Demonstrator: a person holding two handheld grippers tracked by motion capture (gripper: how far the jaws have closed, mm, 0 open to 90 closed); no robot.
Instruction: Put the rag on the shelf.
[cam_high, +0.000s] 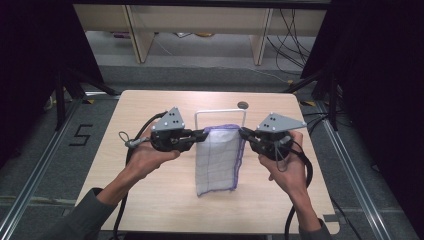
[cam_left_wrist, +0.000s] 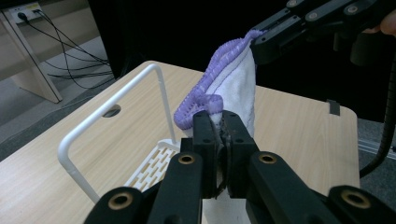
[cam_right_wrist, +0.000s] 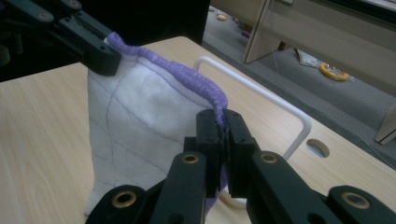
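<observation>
Both forearms enter the high view from 6 o'clock, grey sleeves at the bottom edge, hands angled inward toward table centre. Left gripper (cam_high: 202, 133) is held in the left hand (cam_high: 145, 157) at about 9 o'clock of the cloth (cam_high: 217, 160), jaws pointing toward 3 o'clock; right gripper (cam_high: 242, 132) is held in the right hand (cam_high: 287, 172) at about 3 o'clock of the cloth, jaws pointing toward 9 o'clock. Cloth is white with a faint purple grid and a purple ruffled hem, stretched between the two grippers by its top corners and hanging down, lower edge toward 6 o'clock near the tabletop. Left gripper view: jaws together, clamped on the purple hem at one top corner; the other gripper grips the far corner at 1 o'clock. Right gripper view: jaws together, pinching the hem at the opposite corner; the other gripper holds the far corner at 10 o'clock. White rack (cam_high: 220, 114) stands directly behind the cloth toward 12 o'clock, upright hoop bar rising from a slotted base; the cloth hides most of its lower part in the high view. Table (cam_high: 150, 200) is light wood with a round cable hole (cam_high: 243, 105) at 12 o'clock of the rack. Cables trail from each gripper toward 6 o'clock
</observation>
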